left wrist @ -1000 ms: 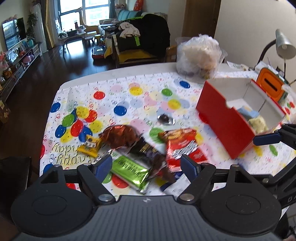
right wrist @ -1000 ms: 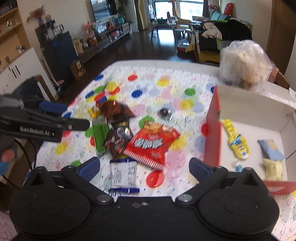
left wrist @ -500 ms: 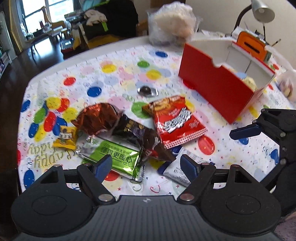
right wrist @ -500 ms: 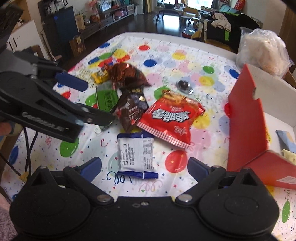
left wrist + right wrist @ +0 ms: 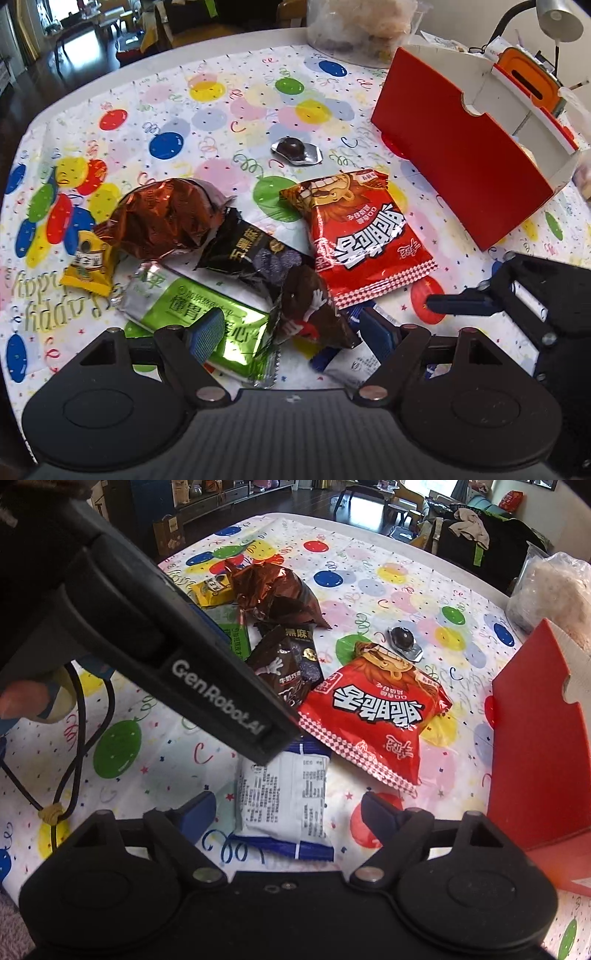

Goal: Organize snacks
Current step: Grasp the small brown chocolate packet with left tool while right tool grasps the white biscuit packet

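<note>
Straddling white packet [image 5: 282,794], right tool [image 5: 288,812] closing, red box [image 5: 539,738] near

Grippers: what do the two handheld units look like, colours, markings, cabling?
Both are matte black plastic. Each wrist view shows two round black discs at the base and angled black finger arms with silver screws, tipped by blue ribbed pads. The left gripper, seen from the right wrist view, carries white "GenRobot.AI" lettering on its body, and a black cable hangs below it, bound with a yellowish tie. No sleeve is visible.

Home living room: sofa [image 5: 491,528], party-print table [image 5: 236,96].
</note>
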Available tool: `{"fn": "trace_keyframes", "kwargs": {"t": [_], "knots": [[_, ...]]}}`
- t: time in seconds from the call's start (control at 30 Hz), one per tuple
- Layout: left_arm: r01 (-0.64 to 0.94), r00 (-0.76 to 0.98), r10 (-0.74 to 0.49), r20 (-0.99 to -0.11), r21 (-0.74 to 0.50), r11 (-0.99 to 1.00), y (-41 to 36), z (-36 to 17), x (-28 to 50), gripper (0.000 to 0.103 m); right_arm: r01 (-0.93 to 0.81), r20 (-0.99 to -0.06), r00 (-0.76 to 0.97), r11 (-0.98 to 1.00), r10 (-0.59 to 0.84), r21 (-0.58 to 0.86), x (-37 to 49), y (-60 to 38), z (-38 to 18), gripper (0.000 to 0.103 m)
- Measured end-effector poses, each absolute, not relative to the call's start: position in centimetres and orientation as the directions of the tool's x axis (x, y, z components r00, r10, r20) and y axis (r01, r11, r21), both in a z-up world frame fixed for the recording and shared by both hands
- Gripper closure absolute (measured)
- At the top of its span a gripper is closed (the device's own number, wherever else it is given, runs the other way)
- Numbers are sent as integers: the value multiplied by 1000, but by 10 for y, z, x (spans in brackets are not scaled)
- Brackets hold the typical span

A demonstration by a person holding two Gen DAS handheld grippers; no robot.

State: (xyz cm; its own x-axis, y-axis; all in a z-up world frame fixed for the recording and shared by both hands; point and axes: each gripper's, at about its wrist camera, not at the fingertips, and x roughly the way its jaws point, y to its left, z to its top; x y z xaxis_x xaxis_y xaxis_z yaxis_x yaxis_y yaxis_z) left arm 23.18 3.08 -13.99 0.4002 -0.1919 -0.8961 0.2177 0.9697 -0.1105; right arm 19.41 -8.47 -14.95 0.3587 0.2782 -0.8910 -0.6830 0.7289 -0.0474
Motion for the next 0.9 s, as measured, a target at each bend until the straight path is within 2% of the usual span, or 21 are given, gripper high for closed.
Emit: {"fn": "trace_keyframes", "kwargs": {"t": [0.2, 0.33, 0.5, 0.63, 0.9], "knots": [[202, 395, -185, -900, -111, 973, 29, -144, 237, 24, -684, -900, 348, 727, 261, -54, 199, -80, -157, 32], [196, 394, -177, -902, -106, 975, 30, -144, 239, 29, -693, -901, 344, 719, 265, -53, 199, -78, -158, 35], [201, 393, -180, -902, -107, 974, 29, -143, 240, 45, -707, -902, 328, 707, 282, -35, 197, -77, -155, 46], [201, 391, -185, -902, -112, 973, 28, -141, 238, 63, -696, -901, 328, 717, 286, -26, 196, -79, -153, 54], [174, 391, -173, -904, -112, 978, 31, -138, 231, 66, -671, -901, 315, 741, 298, 11, 198, -86, -152, 56]]}}
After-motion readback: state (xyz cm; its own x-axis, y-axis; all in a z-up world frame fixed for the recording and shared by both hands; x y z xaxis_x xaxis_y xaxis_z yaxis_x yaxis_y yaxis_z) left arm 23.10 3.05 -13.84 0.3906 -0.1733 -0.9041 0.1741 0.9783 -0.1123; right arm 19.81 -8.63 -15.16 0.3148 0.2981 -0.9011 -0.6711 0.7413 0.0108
